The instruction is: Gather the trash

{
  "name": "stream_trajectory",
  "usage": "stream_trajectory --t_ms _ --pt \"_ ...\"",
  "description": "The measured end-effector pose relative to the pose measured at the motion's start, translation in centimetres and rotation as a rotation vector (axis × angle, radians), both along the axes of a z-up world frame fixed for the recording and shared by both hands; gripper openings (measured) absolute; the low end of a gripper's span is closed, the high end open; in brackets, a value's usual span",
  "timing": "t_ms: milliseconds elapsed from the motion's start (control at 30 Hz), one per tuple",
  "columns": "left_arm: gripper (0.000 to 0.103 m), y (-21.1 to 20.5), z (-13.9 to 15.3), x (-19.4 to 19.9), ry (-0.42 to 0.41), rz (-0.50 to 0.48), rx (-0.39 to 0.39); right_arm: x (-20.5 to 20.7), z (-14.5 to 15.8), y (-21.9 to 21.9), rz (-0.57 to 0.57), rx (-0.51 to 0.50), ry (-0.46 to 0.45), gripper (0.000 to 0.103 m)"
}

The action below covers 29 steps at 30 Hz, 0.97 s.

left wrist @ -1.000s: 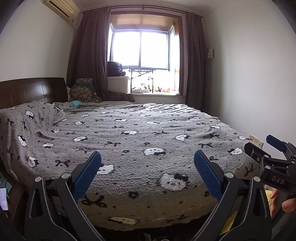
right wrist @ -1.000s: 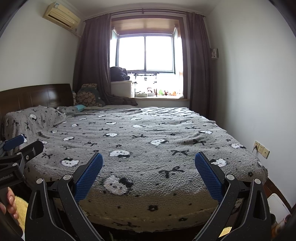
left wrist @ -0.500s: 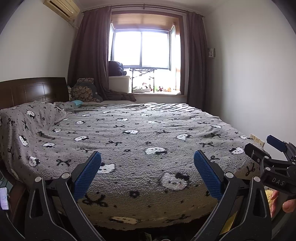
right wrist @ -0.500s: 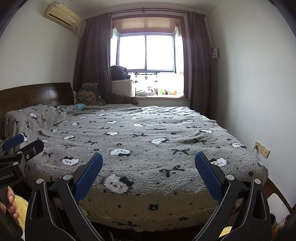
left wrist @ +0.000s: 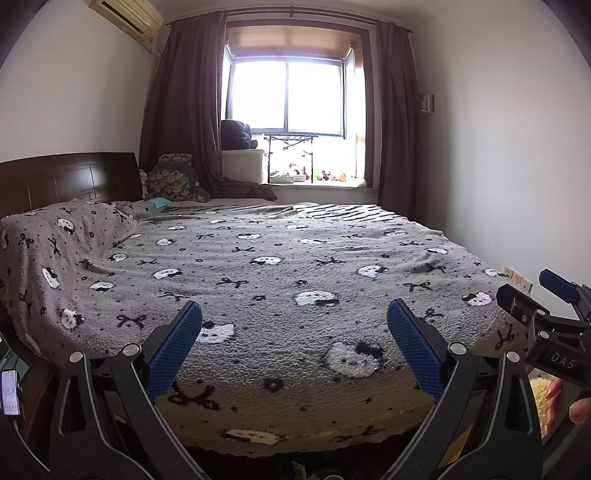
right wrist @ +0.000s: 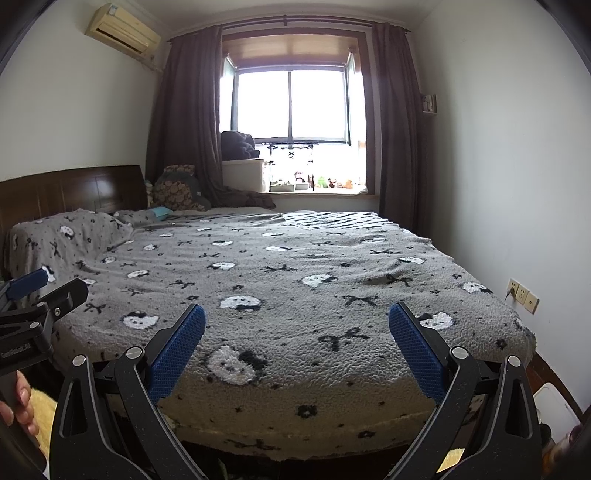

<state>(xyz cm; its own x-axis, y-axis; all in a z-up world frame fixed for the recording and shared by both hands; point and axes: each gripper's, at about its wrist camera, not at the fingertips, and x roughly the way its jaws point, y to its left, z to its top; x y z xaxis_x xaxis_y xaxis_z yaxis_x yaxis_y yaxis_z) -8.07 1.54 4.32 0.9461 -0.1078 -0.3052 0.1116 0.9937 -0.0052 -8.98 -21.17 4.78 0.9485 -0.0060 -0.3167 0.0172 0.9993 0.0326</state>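
Two grippers, and we hold both up at the foot of the bed (left wrist: 295, 266). The left gripper (left wrist: 294, 345) has its blue pads spread wide with nothing between them, and the right gripper (right wrist: 296, 345) is just as wide and just as empty. Against half a second back, very little has changed: in both views the bed sits a touch lower in frame, and the fingers are spread as they were. At the right edge of the left view the right gripper's tip pokes in beside the bed's corner, with our right hand (left wrist: 574, 406) under it. At the left edge of the right view we see the left gripper's tip and our left hand (right wrist: 18, 404).

The bed wears a grey fleece blanket (right wrist: 295, 280) with white cat faces and black bows, lying fairly smooth and draped over the near edge. A dark wooden headboard (left wrist: 62, 181) stands on the bed's left. Beyond the bed a bright window (right wrist: 291, 107) hangs between brown curtains (right wrist: 184, 122), with small toys on the sill (right wrist: 321, 182). A cushion (left wrist: 171, 179) leans at the bed's far left corner. An air conditioner (right wrist: 122, 29) is mounted high above the headboard. Wall sockets (right wrist: 522, 295) sit right of the bed. Any trash? We cannot pick any out in either view.
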Motion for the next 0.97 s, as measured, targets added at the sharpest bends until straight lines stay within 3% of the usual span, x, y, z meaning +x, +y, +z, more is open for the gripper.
stream_trajectory --t_ms 200,533,967 --pt "0.095 0.25 -0.25 0.16 0.0 0.05 0.007 -0.07 -0.01 -0.02 -0.003 0.002 0.001 0.1" --pt "0.095 0.49 -0.06 -0.09 -0.018 0.052 -0.028 0.0 -0.18 0.02 -0.002 -0.001 0.012 0.1" --pt "0.095 0.12 0.0 0.13 -0.002 0.06 0.005 0.02 -0.19 0.0 -0.003 -0.002 0.012 0.1"
